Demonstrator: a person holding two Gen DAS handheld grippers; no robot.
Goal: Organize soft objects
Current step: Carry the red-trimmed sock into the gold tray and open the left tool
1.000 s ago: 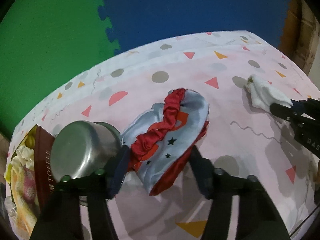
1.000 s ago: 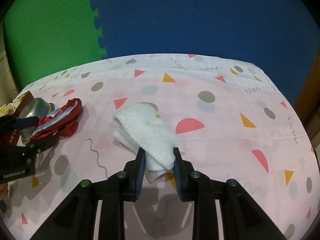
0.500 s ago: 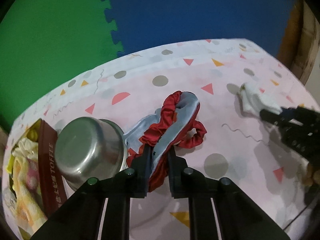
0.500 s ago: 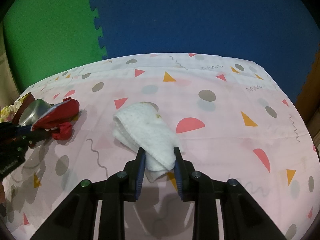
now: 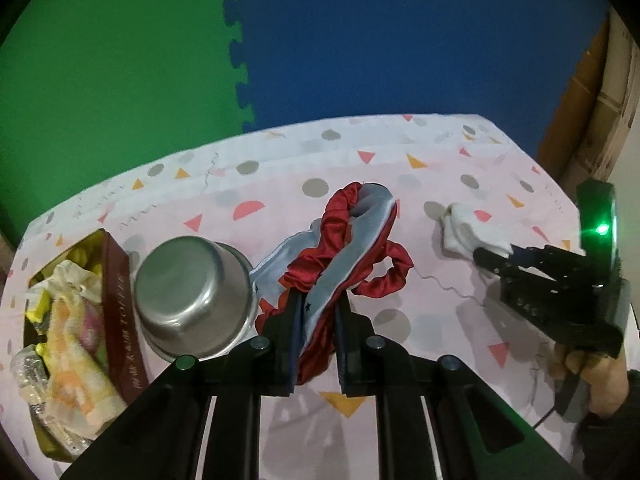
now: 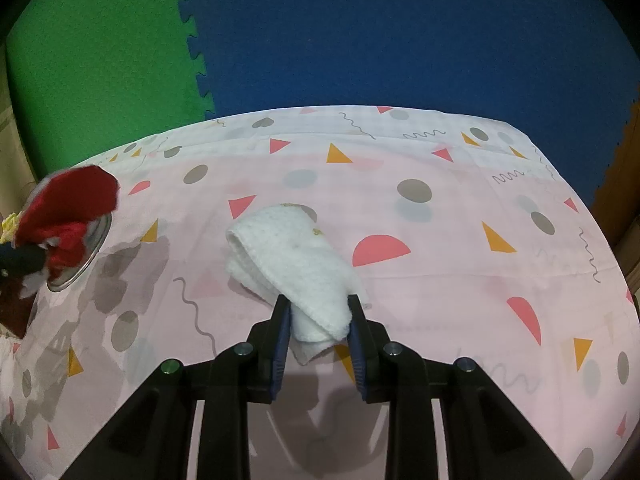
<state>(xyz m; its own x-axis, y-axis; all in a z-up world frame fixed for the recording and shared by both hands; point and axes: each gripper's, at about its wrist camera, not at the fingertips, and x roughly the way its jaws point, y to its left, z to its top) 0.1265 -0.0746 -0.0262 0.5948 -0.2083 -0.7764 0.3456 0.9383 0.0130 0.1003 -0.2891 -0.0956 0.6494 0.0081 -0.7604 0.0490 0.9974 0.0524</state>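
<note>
The left gripper (image 5: 318,312) and right gripper (image 6: 318,320) each have their jaws clamped on cloth.

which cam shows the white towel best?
Right wrist: the white towel fills the centre, folds sharp, near end clamped in the right gripper. Left wrist shows it only small and far right, partly behind that gripper.

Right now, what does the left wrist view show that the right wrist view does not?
Only the left wrist view shows the open toffee box filled with soft items, the whole upturned steel pot, and the left hand-held gripper shut on the red and grey cloth. Only the right wrist view shows the right hand-held gripper closely. Both show the white towel it clamps and the patterned tablecloth.
</note>
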